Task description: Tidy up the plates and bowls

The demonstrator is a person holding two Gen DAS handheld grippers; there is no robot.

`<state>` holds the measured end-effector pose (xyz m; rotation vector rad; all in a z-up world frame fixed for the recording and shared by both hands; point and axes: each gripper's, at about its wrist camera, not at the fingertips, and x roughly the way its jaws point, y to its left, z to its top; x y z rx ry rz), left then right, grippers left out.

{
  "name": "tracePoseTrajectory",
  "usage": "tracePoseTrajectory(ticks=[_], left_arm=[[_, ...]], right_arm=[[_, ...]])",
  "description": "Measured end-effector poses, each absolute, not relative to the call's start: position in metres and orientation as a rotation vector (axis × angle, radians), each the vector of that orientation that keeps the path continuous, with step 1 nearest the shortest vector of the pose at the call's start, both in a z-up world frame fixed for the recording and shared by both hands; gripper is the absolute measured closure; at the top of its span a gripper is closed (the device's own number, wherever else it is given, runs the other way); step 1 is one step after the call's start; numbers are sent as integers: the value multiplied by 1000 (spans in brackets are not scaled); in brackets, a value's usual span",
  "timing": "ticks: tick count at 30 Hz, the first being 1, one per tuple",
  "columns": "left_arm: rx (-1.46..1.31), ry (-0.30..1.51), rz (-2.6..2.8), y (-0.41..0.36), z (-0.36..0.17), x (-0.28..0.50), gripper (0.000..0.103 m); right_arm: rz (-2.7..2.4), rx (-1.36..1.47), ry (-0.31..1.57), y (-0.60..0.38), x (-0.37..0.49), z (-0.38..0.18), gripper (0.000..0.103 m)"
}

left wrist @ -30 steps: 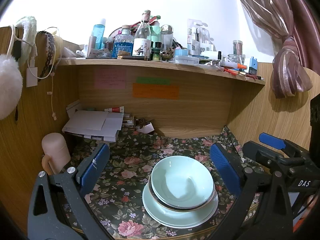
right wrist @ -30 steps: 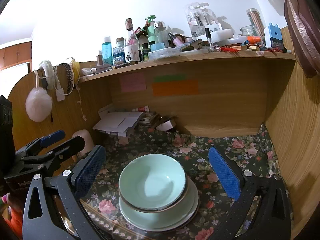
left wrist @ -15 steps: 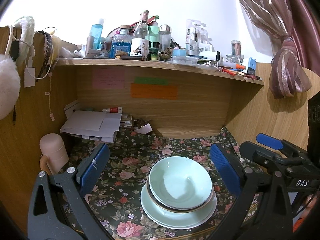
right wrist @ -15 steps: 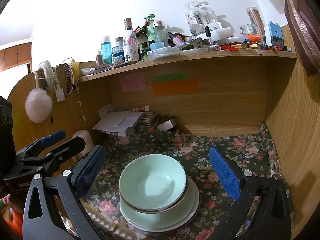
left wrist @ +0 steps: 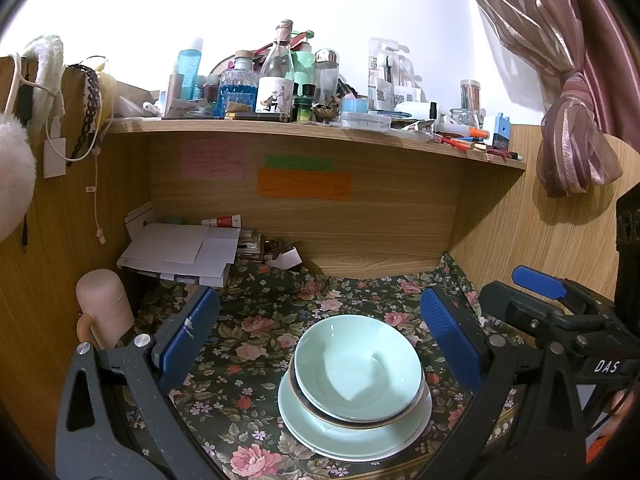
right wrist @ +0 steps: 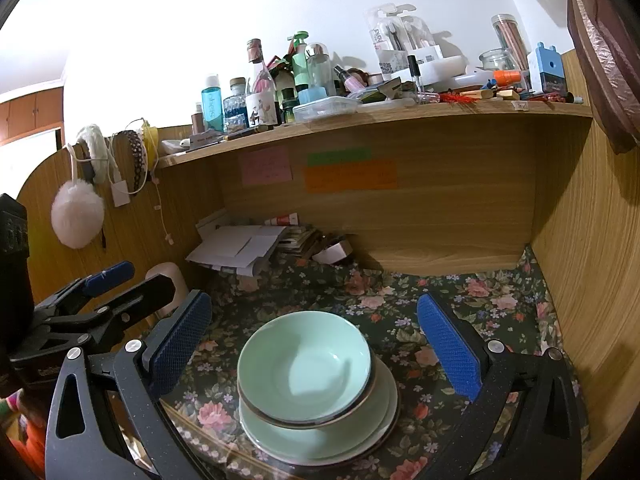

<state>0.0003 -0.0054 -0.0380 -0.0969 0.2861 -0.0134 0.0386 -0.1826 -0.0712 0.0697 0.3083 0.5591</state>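
Note:
A pale green bowl (left wrist: 356, 364) sits stacked on a pale green plate (left wrist: 320, 432) on the floral desk cloth (left wrist: 256, 320). The same bowl (right wrist: 304, 364) and plate (right wrist: 384, 412) show in the right wrist view. My left gripper (left wrist: 320, 320) is open and empty, its blue pads held wide apart on either side of the stack, short of it. My right gripper (right wrist: 312, 320) is open and empty, likewise straddling the stack from nearer me. The right gripper (left wrist: 540, 292) shows at the right of the left wrist view, and the left gripper (right wrist: 104, 280) at the left of the right wrist view.
A pink cylindrical object (left wrist: 104, 308) stands at the left by the desk's side panel. Papers and boxes (left wrist: 180, 248) are piled at the back left. A shelf (left wrist: 320, 132) crowded with bottles overhangs the desk. Wooden walls close both sides. A curtain (left wrist: 560, 120) hangs at right.
Both grippers have drifted slightly back and up from the stack, which now sits a little lower in each view. The bowl and plate have not moved.

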Motion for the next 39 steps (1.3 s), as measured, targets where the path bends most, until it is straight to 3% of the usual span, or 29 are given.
tracePoseTrajectory(ticks=[39], left_arm=[[-122,302,-37,-5,-39,7,1]], right_arm=[[545,76,306,-181,38,-69,0]])
